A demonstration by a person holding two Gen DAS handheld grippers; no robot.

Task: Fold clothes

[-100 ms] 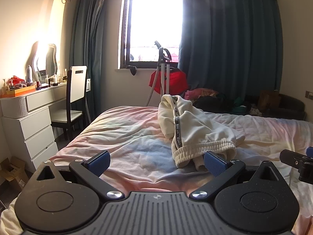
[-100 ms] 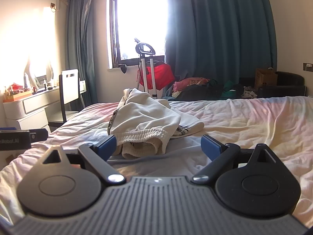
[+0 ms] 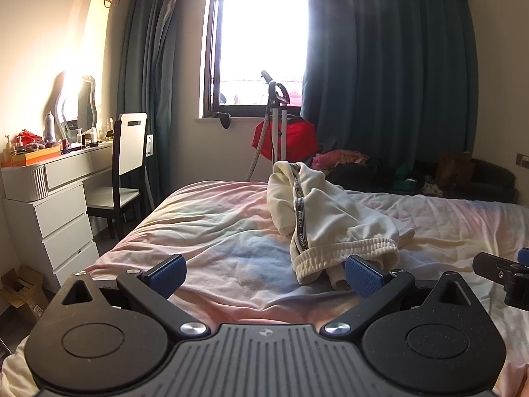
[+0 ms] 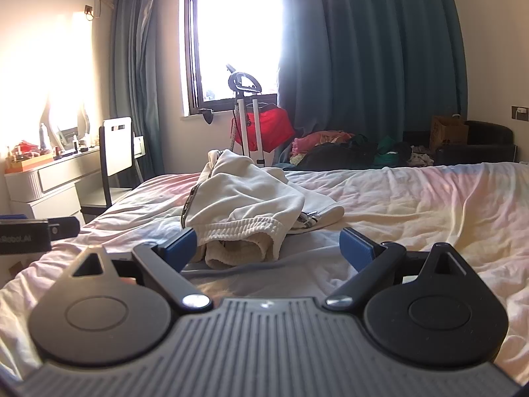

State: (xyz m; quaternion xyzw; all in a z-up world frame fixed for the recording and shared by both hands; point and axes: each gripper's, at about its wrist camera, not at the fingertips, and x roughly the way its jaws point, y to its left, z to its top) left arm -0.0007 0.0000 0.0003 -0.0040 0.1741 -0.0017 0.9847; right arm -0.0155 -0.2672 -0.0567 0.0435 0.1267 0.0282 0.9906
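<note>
Left hand-held gripper (image 3: 264, 276) sits at the bottom of its frame, jaws spread wide, nothing in them. Crumpled cream sweatpants (image 3: 334, 223) lie mid-frame on the bed (image 3: 205, 231). Right hand-held gripper (image 4: 268, 248) is wide open too, empty.

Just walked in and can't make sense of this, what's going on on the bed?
A person holds two grippers over a bed, facing a crumpled cream garment that has not been folded yet. The left gripper and the right gripper are both open and hold nothing. The garment's elastic hem lies just ahead of their blue fingers.
</note>
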